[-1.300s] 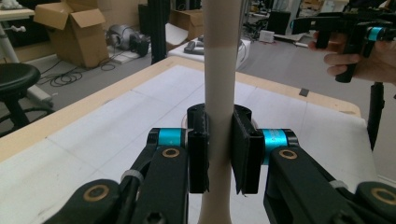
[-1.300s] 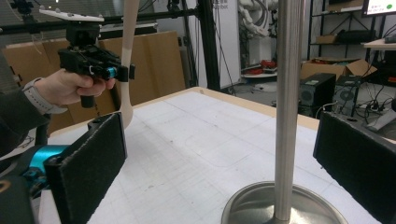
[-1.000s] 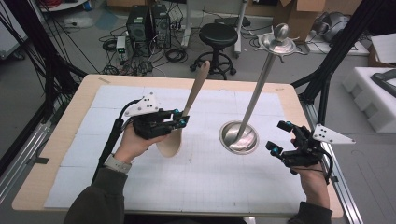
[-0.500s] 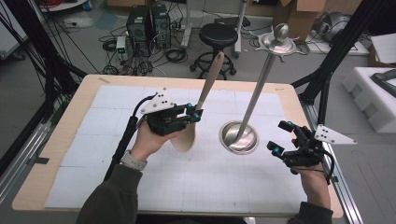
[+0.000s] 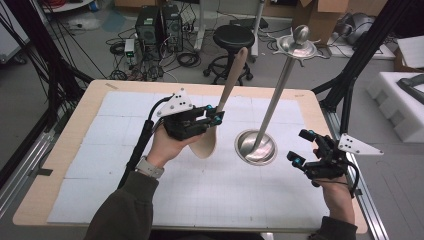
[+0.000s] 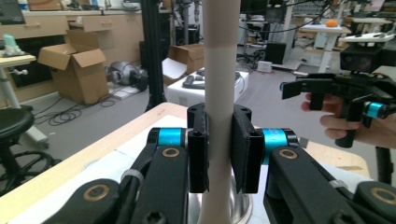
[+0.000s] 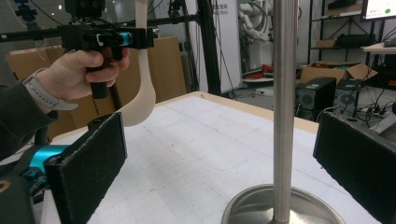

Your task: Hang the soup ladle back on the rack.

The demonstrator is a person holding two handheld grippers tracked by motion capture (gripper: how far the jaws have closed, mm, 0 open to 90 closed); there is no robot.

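Overhead, left hand-held gripper [image 5: 216,118] clamps raised wooden spoon [image 5: 226,100]; right hand-held gripper [image 5: 302,149] hovers open.

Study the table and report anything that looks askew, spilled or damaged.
Nothing is spilled or visibly damaged. The one oddity: the metal stand appears to lean in the high view, though its pole looks upright in the right gripper view. The left gripper holds the beige shoehorn off the table.

Readable text: none can be made out.
Panel [image 7: 233,28] behind the left gripper, right gripper view: characters are printed, too blurred to be read.
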